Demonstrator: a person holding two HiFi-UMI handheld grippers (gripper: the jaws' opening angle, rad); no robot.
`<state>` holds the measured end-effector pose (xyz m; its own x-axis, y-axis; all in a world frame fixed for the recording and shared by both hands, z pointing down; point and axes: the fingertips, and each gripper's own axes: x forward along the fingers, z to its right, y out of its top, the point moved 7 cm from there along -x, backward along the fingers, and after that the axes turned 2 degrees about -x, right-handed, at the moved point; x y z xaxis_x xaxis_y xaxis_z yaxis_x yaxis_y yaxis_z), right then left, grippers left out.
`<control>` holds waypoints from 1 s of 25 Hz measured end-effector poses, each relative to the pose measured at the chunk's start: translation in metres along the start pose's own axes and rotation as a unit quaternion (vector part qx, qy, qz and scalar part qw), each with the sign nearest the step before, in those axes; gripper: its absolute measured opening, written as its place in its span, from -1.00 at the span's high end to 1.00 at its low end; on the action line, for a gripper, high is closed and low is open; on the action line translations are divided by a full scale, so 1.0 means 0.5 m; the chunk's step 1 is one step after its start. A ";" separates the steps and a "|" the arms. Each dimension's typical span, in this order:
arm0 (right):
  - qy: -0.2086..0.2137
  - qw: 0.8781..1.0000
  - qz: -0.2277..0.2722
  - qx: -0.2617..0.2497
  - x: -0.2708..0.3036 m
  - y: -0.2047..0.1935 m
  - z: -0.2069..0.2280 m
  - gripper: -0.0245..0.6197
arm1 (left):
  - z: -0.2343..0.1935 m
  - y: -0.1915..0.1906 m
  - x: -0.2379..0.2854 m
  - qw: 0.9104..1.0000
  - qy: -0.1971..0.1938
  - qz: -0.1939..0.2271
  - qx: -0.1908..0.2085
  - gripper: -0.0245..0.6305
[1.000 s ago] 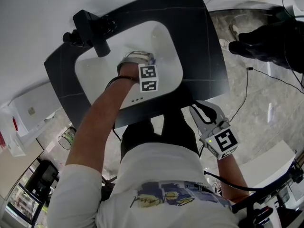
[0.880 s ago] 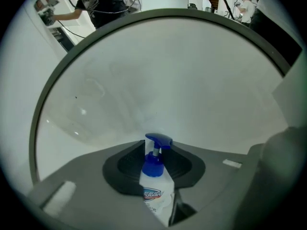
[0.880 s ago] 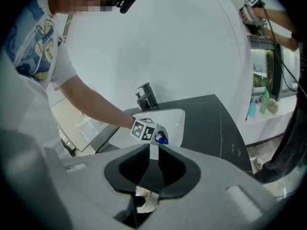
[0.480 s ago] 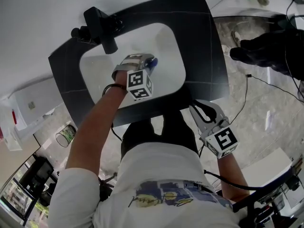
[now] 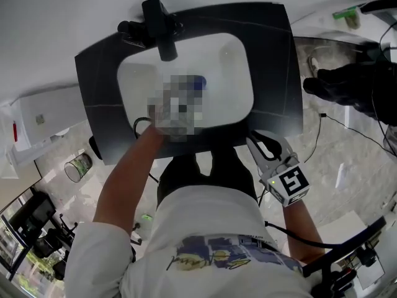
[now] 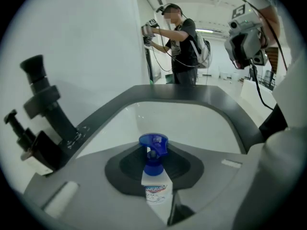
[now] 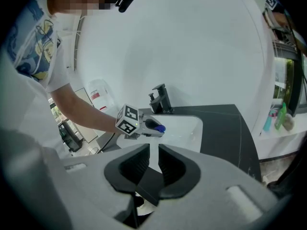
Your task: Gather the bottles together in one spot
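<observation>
Black worktop [image 5: 276, 54] with a white inset basin [image 5: 232, 54]; a black tap [image 5: 162, 27] stands at the basin's far edge.

The bottle [image 6: 156, 189], white-bodied with a blue spray cap, sits between the jaws of the left gripper [image 6: 154, 153] over the middle of the basin. The jaws are closing on it, with the pads against its sides. Whether the bottle's base rests on the basin floor cannot be told.

The right gripper [image 7: 149, 152] is held just off the worktop's near edge, toward the right corner. Its jaws stand a narrow gap apart with nothing between them.
</observation>
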<state>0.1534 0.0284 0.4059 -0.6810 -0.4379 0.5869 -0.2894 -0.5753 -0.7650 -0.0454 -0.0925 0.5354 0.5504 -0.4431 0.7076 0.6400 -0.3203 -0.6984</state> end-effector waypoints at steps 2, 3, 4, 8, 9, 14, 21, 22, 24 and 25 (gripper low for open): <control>0.007 1.000 0.003 -0.006 0.008 0.007 -0.009 0.76 | -0.013 0.003 -0.030 0.999 0.016 0.015 -0.033 0.68; 0.012 1.000 0.004 -0.009 0.014 0.012 -0.016 0.75 | -0.020 0.004 -0.046 0.998 0.024 0.021 -0.045 0.68; 0.018 1.000 0.005 -0.013 0.020 0.021 -0.024 0.75 | -0.028 0.005 -0.062 0.997 0.033 0.028 -0.057 0.68; 0.032 0.999 0.009 -0.031 0.039 0.043 -0.044 0.76 | -0.059 0.006 -0.129 0.990 0.067 0.057 -0.108 0.68; 0.034 0.999 0.009 -0.034 0.043 0.046 -0.048 0.75 | -0.066 0.005 -0.148 0.988 0.076 0.063 -0.118 0.69; 0.048 0.997 0.010 -0.052 0.062 0.073 -0.068 0.76 | -0.119 0.003 -0.257 0.975 0.127 0.092 -0.159 0.69; 0.049 0.997 0.015 -0.060 0.084 0.099 -0.082 0.75 | -0.232 -0.005 -0.371 0.943 0.216 0.130 -0.218 0.69; 0.048 0.997 0.016 -0.063 0.088 0.105 -0.085 0.76 | -0.251 -0.005 -0.380 0.937 0.227 0.137 -0.230 0.69; 0.046 0.997 0.019 -0.065 0.094 0.115 -0.091 0.76 | -0.289 -0.006 -0.394 0.924 0.246 0.150 -0.252 0.69; 0.044 0.997 0.019 -0.064 0.094 0.116 -0.093 0.75 | -0.306 -0.007 -0.400 0.918 0.256 0.154 -0.262 0.69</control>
<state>0.0735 0.0068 0.3767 -0.7483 -0.3922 0.5350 -0.3415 -0.4637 -0.8176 -0.2396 -0.1309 0.3801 0.2525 -0.8727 0.4178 0.0764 -0.4125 -0.9077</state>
